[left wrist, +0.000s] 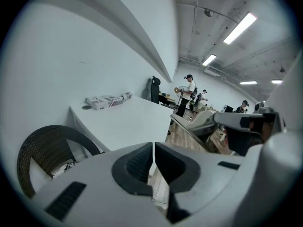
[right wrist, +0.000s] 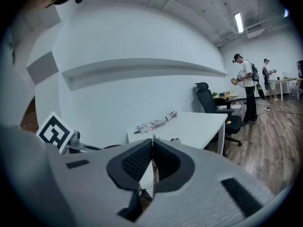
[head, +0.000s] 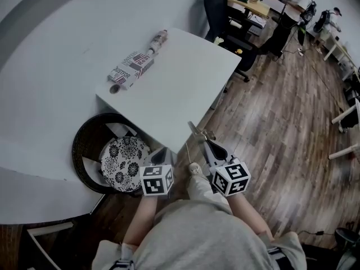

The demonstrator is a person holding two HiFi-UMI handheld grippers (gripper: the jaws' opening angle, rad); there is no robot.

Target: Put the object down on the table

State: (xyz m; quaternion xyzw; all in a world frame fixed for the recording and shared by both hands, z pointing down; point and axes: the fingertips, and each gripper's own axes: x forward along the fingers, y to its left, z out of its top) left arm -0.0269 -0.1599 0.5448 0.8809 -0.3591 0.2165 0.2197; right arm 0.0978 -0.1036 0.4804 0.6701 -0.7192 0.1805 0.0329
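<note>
Holding thin metal object [head: 198,133] clenched in my right gripper [head: 211,146], long axis pointing ahead, tip at near corner of table [head: 185,72]; left gripper [head: 163,153] closed, empty (nearer basket [head: 84,145]).

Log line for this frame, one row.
step: place, not done | left gripper: shut, empty | right gripper: shut on metal tool | metal tool: held by near corner of table
</note>
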